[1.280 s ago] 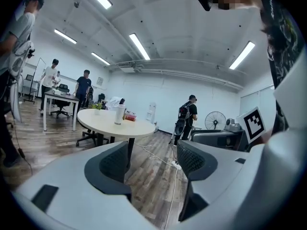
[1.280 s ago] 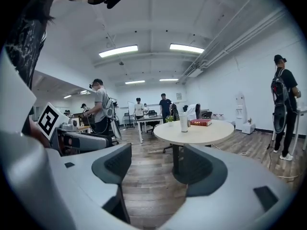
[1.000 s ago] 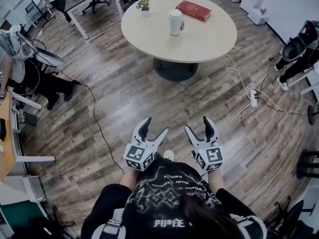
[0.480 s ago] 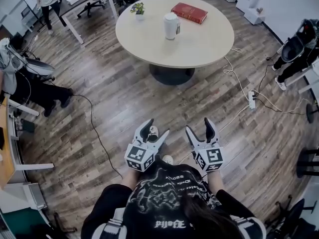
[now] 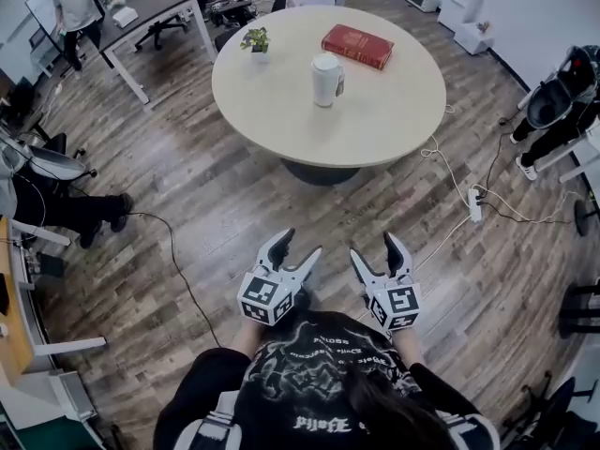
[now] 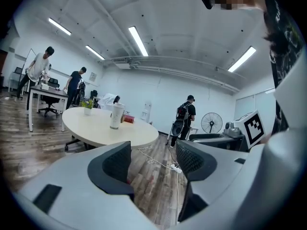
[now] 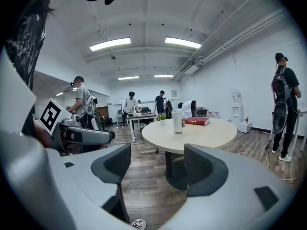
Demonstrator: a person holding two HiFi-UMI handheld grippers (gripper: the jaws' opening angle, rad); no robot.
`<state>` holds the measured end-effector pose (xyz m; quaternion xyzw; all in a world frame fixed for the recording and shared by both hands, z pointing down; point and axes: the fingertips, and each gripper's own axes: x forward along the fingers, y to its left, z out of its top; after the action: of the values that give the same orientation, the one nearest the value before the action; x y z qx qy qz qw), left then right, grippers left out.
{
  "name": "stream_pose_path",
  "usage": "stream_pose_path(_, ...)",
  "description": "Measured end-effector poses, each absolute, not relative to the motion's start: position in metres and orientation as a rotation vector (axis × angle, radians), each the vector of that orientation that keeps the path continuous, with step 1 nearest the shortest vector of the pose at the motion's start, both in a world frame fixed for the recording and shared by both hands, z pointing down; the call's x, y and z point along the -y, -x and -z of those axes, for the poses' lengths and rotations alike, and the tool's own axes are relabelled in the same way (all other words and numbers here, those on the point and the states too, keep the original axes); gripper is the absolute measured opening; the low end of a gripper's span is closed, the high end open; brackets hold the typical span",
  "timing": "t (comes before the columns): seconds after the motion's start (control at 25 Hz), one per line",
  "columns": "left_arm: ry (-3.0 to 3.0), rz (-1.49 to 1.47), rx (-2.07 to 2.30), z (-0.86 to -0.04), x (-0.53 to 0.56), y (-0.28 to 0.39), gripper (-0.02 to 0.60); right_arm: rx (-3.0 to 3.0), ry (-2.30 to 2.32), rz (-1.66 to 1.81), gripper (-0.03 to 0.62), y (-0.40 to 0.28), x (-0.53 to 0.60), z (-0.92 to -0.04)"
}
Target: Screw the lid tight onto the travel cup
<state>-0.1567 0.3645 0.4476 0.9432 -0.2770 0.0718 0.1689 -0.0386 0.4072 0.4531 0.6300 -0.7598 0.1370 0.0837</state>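
The white travel cup point(image 5: 326, 79) stands upright with its lid on top, on the round beige table point(image 5: 281, 101) across the wooden floor. It also shows far off in the left gripper view point(image 6: 116, 116) and the right gripper view point(image 7: 178, 121). Both grippers are held side by side in front of the person's chest, well short of the table. My left gripper point(image 5: 298, 247) point(image 6: 153, 159) is open with nothing between its pads. My right gripper point(image 5: 374, 247) point(image 7: 158, 164) is open and empty too. Both point level toward the table.
A red book point(image 5: 358, 45) and a small potted plant point(image 5: 254, 39) share the table. A power strip point(image 5: 476, 203) and cables lie on the floor to the right. A desk point(image 5: 150, 3) with a person stands far left; other people stand around the room.
The table and cup have come nearer and sit lower in the head view as the person walks toward them. Both grippers keep their place before the chest, still empty.
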Motion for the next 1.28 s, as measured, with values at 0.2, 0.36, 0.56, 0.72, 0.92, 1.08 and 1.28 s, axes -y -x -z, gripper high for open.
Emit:
stream_pose_path(0.2,-2.702,-0.190,0.755,-0.443,-0.305,0.158,0.319,2.232,-1.905,-0.428,0.330,0.042,-0.357,-0.456)
stream_pose_path(0.36,-2.704,-0.199,0.719,-0.442,-0.260,0.160,0.319,2.202,-1.932,-0.448,0.327,0.043,-0.321,-0.460)
stream_pose_path(0.56,-2.728,-0.223,0.698,-0.442,-0.213,0.165,0.319,2.179,-1.968,-0.463,0.321,0.047,-0.278,-0.467)
stream_pose_path(0.72,-2.719,-0.255,0.713,-0.448,-0.185,0.172,0.319,2.186,-1.948,-0.488,0.321,0.054,-0.250,-0.474)
stream_pose_path(0.92,-2.698,-0.281,0.739,-0.457,-0.161,0.169,0.319,2.193,-1.905,-0.516,0.319,0.049,-0.220,-0.484)
stream_pose_path(1.08,-2.667,-0.294,0.804,-0.467,-0.132,0.163,0.319,2.240,-1.837,-0.512,0.318,0.042,-0.182,-0.493)
stream_pose_path(1.28,-2.617,-0.289,0.898,-0.475,-0.086,0.133,0.319,2.309,-1.746,-0.495,0.318,0.008,-0.120,-0.496)
